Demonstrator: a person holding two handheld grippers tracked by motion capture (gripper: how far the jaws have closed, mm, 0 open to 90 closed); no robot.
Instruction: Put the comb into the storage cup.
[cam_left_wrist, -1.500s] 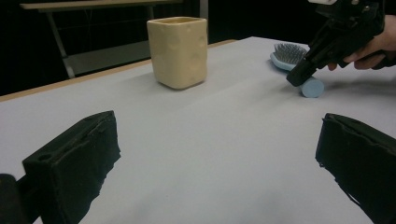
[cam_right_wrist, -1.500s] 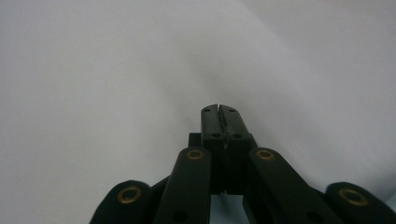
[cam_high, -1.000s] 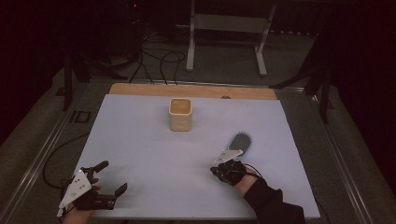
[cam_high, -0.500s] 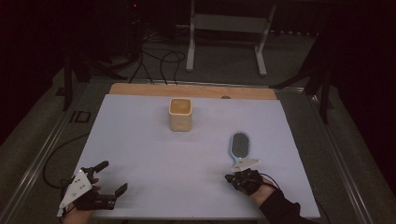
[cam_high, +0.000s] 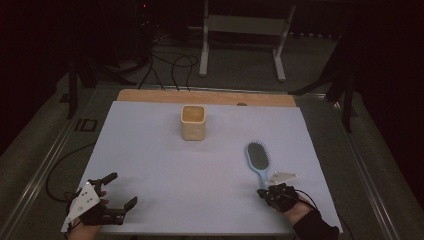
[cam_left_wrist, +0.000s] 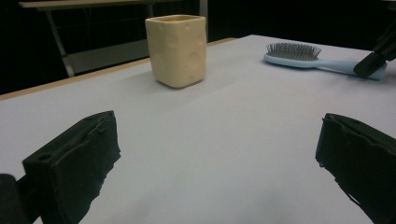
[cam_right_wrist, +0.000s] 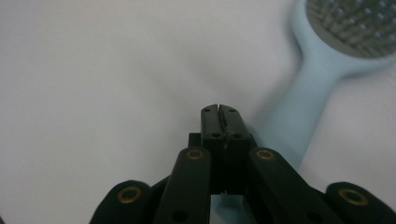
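Right gripper (cam_high: 266, 192) pulled back toward lower right since earlier frame, jaws pressed together, empty. Hairbrush (cam_high: 258, 161) flat right of centre, bristles up, outside cup (cam_high: 193, 122). Left gripper (cam_high: 119, 192) spread, idle lower left. Goal unstated; progress unclear.

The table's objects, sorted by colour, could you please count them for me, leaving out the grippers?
Cream: 1, the square cup.
Light blue: 1, the hairbrush.
Total: 2 things on the white table.

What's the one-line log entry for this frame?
left gripper: open, empty | right gripper: shut, beside light-blue plastic hairbrush handle | cream square ceramic cup: upright, untouched
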